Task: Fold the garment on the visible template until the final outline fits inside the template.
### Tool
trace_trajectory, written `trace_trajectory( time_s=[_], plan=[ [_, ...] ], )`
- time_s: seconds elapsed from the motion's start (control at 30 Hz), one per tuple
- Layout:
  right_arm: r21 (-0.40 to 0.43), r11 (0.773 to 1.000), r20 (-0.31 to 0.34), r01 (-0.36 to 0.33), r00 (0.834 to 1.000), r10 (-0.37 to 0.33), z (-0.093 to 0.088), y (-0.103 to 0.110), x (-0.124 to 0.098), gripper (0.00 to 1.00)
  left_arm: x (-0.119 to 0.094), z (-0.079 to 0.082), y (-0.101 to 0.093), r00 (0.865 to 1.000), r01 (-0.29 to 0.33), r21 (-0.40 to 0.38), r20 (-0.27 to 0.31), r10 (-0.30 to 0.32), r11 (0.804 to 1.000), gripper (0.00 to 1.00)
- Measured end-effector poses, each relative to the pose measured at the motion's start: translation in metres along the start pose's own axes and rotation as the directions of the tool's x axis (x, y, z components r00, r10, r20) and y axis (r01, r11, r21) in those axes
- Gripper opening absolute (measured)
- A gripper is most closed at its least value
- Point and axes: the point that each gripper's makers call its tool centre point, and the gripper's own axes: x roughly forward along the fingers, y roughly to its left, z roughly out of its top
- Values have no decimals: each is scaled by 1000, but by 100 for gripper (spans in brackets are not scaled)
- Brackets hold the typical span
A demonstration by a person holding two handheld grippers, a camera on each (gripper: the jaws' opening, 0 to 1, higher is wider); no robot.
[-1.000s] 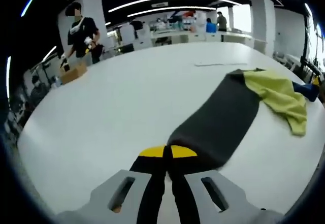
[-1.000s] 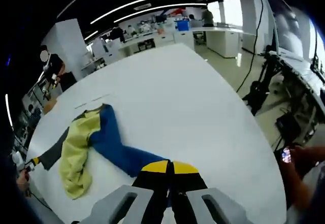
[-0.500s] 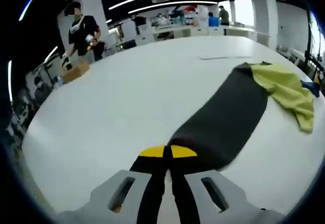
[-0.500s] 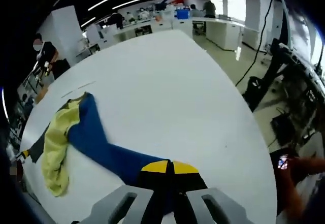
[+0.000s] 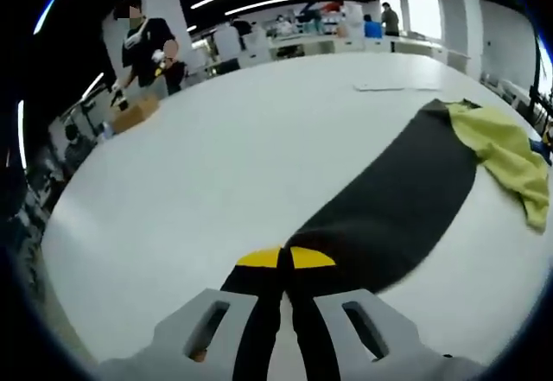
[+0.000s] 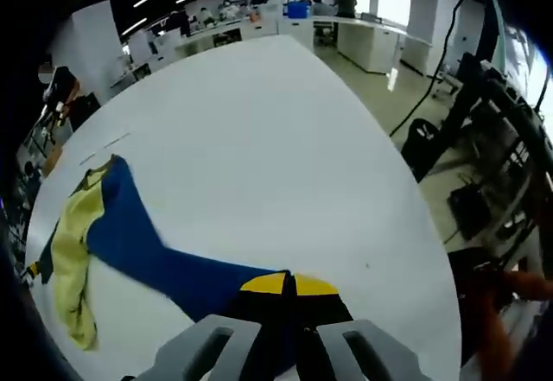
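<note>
My left gripper (image 5: 285,260) has its yellow-tipped jaws pinched tight on the cuff end of the dark grey sleeve (image 5: 393,204). That sleeve runs away from me, far and to the right, across the white table (image 5: 216,156), until it meets the yellow-green body of the garment (image 5: 505,152), which lies bunched near the table's right edge. A thin pale strip (image 5: 389,87) lies flat on the table beyond the garment; I cannot tell whether it is part of a template.

My right gripper (image 6: 289,284) is likewise clamped shut, its jaws holding the end of the blue sleeve (image 6: 143,243). In the right gripper view this sleeve stretches left and away from me to the same yellow-green body, crumpled at the far left of the table. At the left edge of this view my other gripper's yellow tip is just visible with a bit of the dark sleeve.

Beyond the table's far-left corner, a person in dark clothes (image 5: 147,48) stands beside a cardboard box (image 5: 131,115). White counters (image 6: 363,40) line the room's far side, and black cables (image 6: 432,79) hang down off the table's right edge.
</note>
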Motion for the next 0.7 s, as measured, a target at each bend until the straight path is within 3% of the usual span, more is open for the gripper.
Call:
trace_trajectory(
  time_s=[0.27, 0.37, 0.57, 0.7],
  plan=[
    [-76, 992, -26, 100, 994, -102, 4, -33, 5, 0, 3, -2, 6, 999, -22, 26, -23, 23, 999, 0],
    [-31, 998, -6, 55, 998, -56, 6, -27, 2, 0, 4, -1, 3, 1000, -14, 37, -24, 15, 999, 0],
    [-44, 999, 27, 23, 999, -22, 8, -15, -5, 0, 1, 3, 1, 1000, -15, 49, -16, 16, 999, 0],
    [-36, 999, 70, -33, 997, 36, 13, 1, -15, 2, -5, 14, -8, 999, 23, 37, 34, -24, 999, 13]
  ],
)
